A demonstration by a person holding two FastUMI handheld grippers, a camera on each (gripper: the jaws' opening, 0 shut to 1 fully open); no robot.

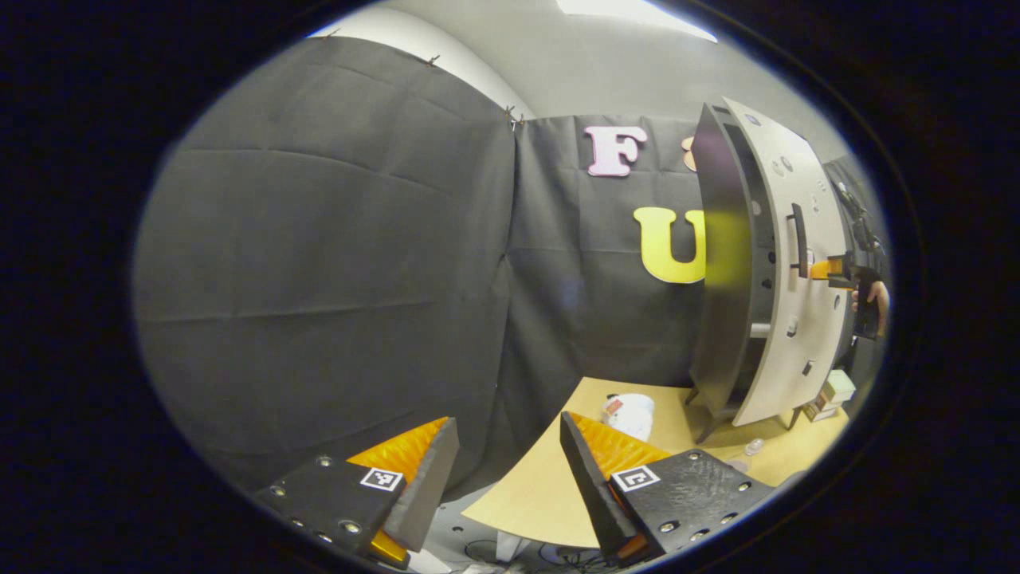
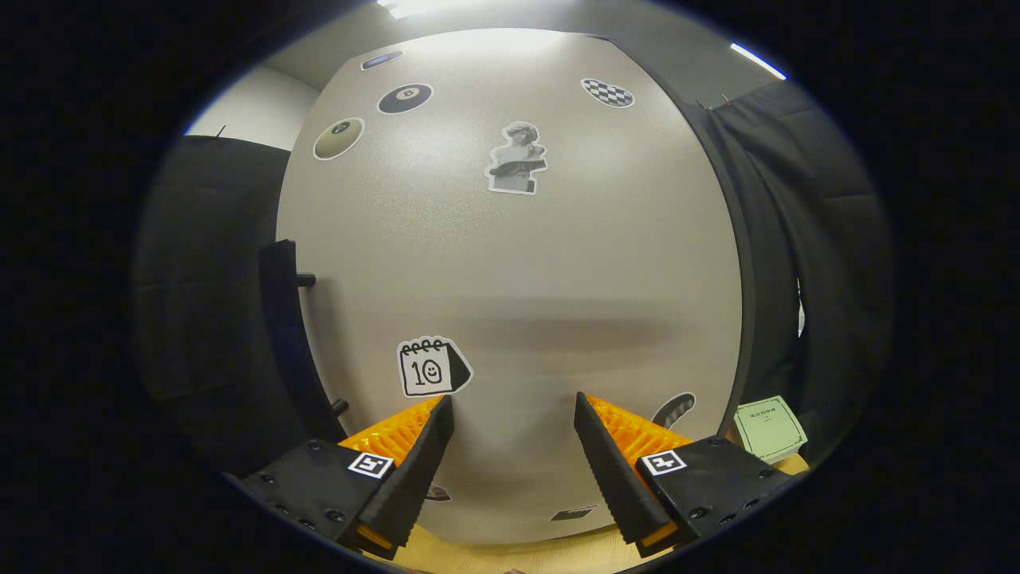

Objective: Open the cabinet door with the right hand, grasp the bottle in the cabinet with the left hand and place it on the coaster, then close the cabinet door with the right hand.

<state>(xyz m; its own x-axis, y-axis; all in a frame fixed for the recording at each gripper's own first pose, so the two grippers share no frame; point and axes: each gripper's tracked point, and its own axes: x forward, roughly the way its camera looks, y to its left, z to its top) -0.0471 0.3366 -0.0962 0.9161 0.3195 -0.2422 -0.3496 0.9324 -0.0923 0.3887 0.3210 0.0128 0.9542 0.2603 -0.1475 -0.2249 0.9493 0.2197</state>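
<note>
Right now my right claw (image 2: pixel 514 422) spread wide, nothing pinched, cabinet door (image 2: pixel 518 279) just ahead, handle (image 2: pixel 291 343) to its left. Sticker (image 2: pixel 430 368) reads "10". Left claw (image 1: pixel 510 450) spread, cabinet (image 1: pixel 761 271) far right, door ajar.

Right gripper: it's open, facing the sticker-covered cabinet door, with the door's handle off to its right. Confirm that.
Not quite: the handle is off to the left of the right gripper, not the right, as the right gripper view shows. The rest holds: the gripper is open and faces the sticker-covered cabinet door.
</note>
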